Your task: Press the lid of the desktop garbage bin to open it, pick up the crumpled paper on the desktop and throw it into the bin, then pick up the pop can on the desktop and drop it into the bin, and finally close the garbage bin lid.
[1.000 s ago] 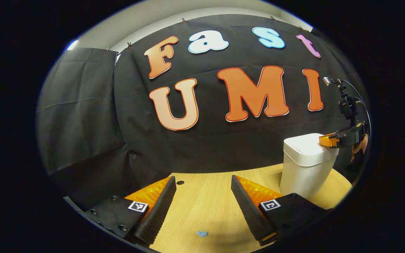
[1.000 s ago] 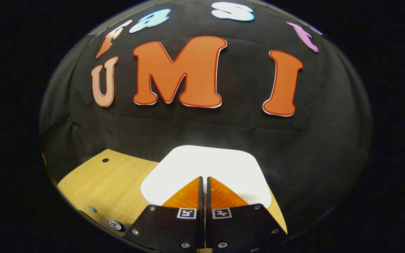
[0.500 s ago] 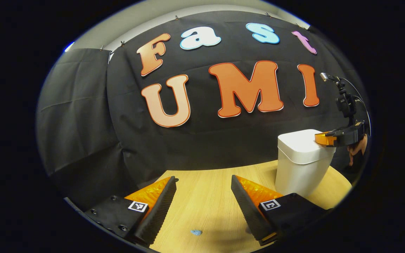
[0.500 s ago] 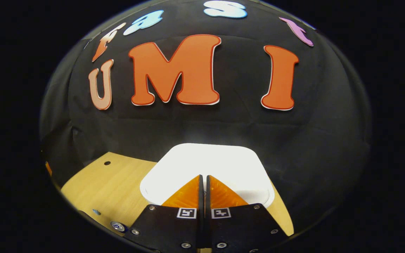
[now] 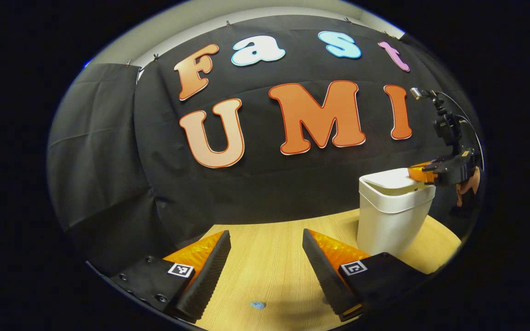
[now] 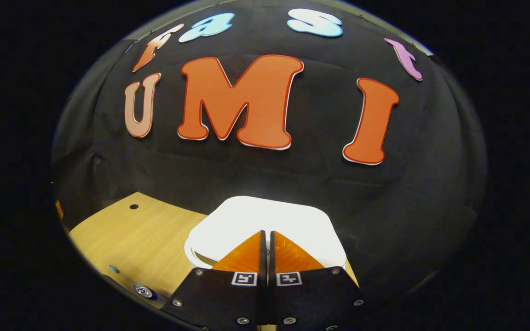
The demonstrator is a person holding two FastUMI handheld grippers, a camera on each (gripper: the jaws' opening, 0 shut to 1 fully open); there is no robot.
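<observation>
The white bin (image 5: 391, 220) stands on the wooden desk at the right of the left gripper view. Its lid (image 5: 387, 180) sits tilted and slightly ajar, with a dark gap under one edge. My right gripper (image 6: 266, 232) is shut with nothing between its fingers, its tips resting on the lid (image 6: 265, 216). From the left gripper view the right gripper (image 5: 419, 172) meets the lid's right edge. My left gripper (image 5: 266, 236) hovers open over the desk. A small blue crumpled scrap (image 5: 258, 305) lies below it. The pop can's top (image 6: 144, 290) peeks in at the lower left.
The wooden desk (image 5: 269, 257) stretches between my left gripper and the bin. It has a small round hole (image 6: 133, 207) near its back edge. A hand (image 5: 466, 191) holds the right gripper behind the bin. The blue scrap (image 6: 114, 268) lies near the can.
The bin lid has sprung up from flat to slightly ajar under the right gripper's tips. The right gripper has lifted a little. The left gripper stays open and has drifted slightly.
</observation>
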